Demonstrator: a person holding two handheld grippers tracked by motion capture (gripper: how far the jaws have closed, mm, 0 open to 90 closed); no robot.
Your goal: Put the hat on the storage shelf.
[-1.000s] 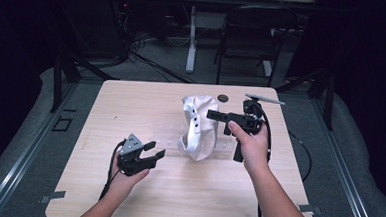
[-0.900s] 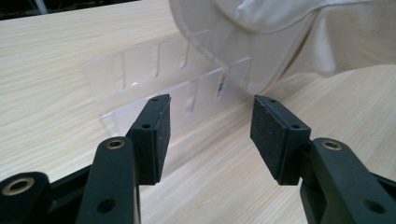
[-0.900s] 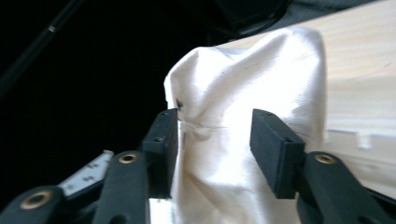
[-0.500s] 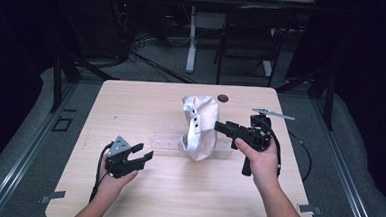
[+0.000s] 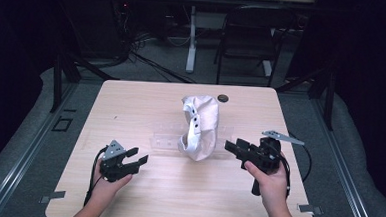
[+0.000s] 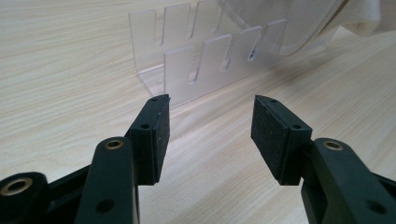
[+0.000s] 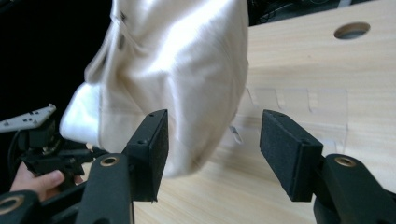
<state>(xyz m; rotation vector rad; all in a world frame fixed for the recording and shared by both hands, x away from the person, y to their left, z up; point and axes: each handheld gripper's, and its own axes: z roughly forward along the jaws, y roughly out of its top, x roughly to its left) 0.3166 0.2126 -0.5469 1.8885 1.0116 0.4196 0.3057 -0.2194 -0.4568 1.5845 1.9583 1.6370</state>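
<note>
High view: the white cloth [image 5: 199, 126] is draped over a clear slotted rack [image 5: 165, 141] mid-desk [image 5: 131, 105], standing up as a lump with its button strip facing left. The right gripper [image 5: 235, 147] was up against the cloth's right side a second ago; it has since pulled back toward the person and dropped lower, and now sits near the cloth but apart from it. Its jaws have just been opening and stand released, nothing between them. The left gripper [image 5: 137, 155] has slid a little toward the near-left part of the desk, jaws also released and empty, well apart from the cloth. A small dark hole [image 5: 223, 98] sits in the desk behind the cloth.

Left gripper view: jaws spread wide, black pads [image 6: 161, 135] bare, with bare wood between them. The rack [image 6: 201, 60] stands just ahead, its slots upright, and a corner of the cloth [image 6: 369, 18] hangs at top right.

Right gripper view: jaws wide, no fabric pinched. The cloth [image 7: 177, 79] hangs ahead, its lower fold dipping behind the left pad [image 7: 156, 149] but not gripped. The other hand [image 7: 37, 179] shows far off at left.

Reading: the cloth looks let go and left on the rack, so the hanging step seems finished, or a re-grip is coming. Neither gripper holds anything.
</note>
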